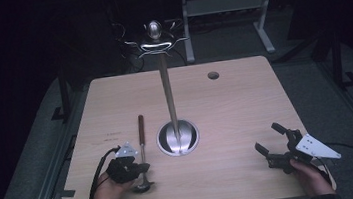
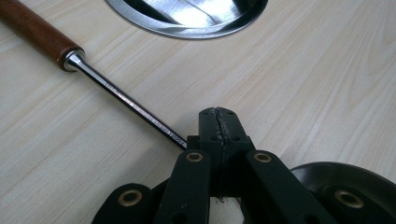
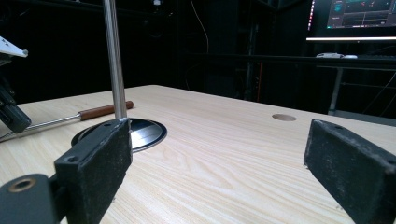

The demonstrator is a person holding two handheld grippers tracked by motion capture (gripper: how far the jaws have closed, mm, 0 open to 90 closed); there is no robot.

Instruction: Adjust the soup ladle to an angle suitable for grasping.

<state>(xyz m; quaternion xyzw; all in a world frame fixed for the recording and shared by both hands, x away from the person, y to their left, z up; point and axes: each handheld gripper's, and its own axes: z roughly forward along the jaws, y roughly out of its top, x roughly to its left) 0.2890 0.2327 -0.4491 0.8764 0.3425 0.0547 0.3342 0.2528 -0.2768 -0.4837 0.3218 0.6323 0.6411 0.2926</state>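
A ladle lies on the wooden table (image 1: 225, 104), its brown wooden handle (image 1: 141, 128) pointing away and its metal bowl (image 1: 143, 186) near the front edge. My left gripper (image 1: 144, 167) is shut across the ladle's chrome shaft (image 2: 135, 109) just above the bowl (image 2: 345, 186), jaws pressed together (image 2: 218, 116). A tall chrome stand (image 1: 168, 95) with hooks on top rises from a round base (image 1: 178, 137) at mid-table. My right gripper (image 1: 266, 137) hovers open at the front right, nothing between its pads (image 3: 219, 154).
A round cable hole (image 1: 213, 75) sits near the table's far right edge. The stand's pole (image 3: 113, 60) and base (image 3: 140, 133) lie to the left ahead of the right gripper. A table frame (image 1: 224, 8) stands on the floor beyond.
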